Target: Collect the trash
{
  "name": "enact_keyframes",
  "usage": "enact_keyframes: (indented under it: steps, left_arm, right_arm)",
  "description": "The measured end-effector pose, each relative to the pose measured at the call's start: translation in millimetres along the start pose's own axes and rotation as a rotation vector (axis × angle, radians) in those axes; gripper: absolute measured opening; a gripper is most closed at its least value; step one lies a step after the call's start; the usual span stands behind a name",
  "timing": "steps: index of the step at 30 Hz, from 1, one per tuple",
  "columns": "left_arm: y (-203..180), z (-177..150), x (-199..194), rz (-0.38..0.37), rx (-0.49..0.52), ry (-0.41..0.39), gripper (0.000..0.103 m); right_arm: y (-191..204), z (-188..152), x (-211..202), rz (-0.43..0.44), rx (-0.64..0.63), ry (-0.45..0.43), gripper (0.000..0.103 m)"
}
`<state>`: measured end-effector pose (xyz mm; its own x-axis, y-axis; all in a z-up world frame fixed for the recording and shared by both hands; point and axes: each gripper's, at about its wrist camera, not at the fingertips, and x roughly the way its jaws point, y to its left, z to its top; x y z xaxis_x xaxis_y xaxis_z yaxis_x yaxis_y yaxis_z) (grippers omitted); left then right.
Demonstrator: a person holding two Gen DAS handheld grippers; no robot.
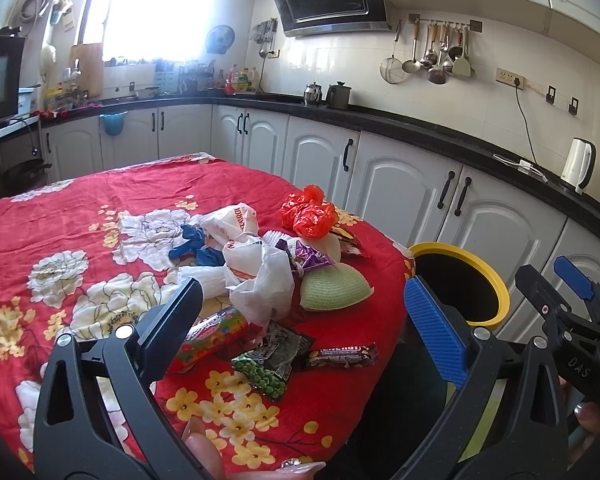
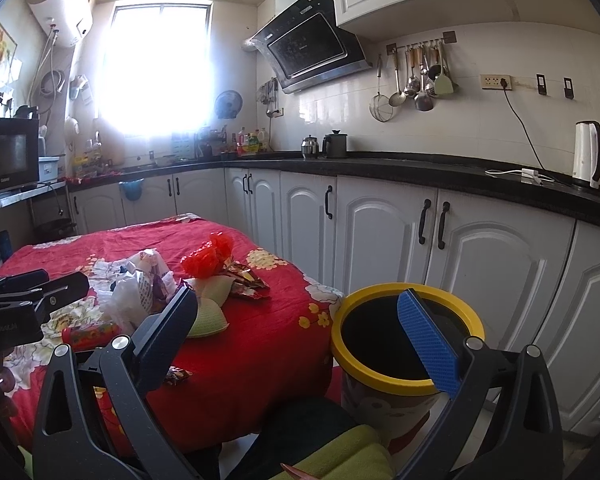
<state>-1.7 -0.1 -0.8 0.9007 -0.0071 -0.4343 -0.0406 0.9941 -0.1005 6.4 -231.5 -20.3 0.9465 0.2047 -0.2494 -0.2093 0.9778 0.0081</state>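
Worktop [image 1: 60, 216] has a red floral cloth, trash piled mid-right: white bags [image 1: 260, 276], red bag [image 1: 308, 214], green pad [image 1: 336, 290], pea packet [image 1: 264, 374], candy bar [image 1: 346, 356] nearest.

Both wrist views face forward, sharing table [image 1: 60, 240] and bin [image 2: 404, 376]

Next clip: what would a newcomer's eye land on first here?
The red floral tablecloth dominates, with a heap of wrappers and plastic bags at its middle, topped by a crumpled orange-red plastic bag. Beside the table's right edge stands a yellow-rimmed bin, its dark mouth open. Behind, the window glares white.
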Motion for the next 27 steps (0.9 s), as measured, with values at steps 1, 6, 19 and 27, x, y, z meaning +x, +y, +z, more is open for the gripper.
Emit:
enact_keyframes:
  steps: [1, 6, 19, 27]
  left_arm:
    - [0.0, -0.2, -0.2, 0.001, -0.002, 0.001, 0.093]
    - [6.7, -6.1, 6.2, 0.013, -0.022, 0.004, 0.093]
    - [45.6, 5.8, 11.6, 0.069, -0.127, 0.035, 0.093]
    - [74.6, 17.1, 26.4, 0.061, -0.204, 0.093, 0.093]
  right_arm:
    - [1.0, -0.3, 0.6, 0.004, -0.003, 0.003, 0.097]
    - [6.3, 1.7, 3.9, 0.044, -0.026, 0.015, 0.097]
    - [51.3, -1.5, 35.3, 0.310, -0.162, 0.151, 0.097]
    - [75.4, -15.0, 71.0, 0.469, -0.249, 0.306, 0.093]
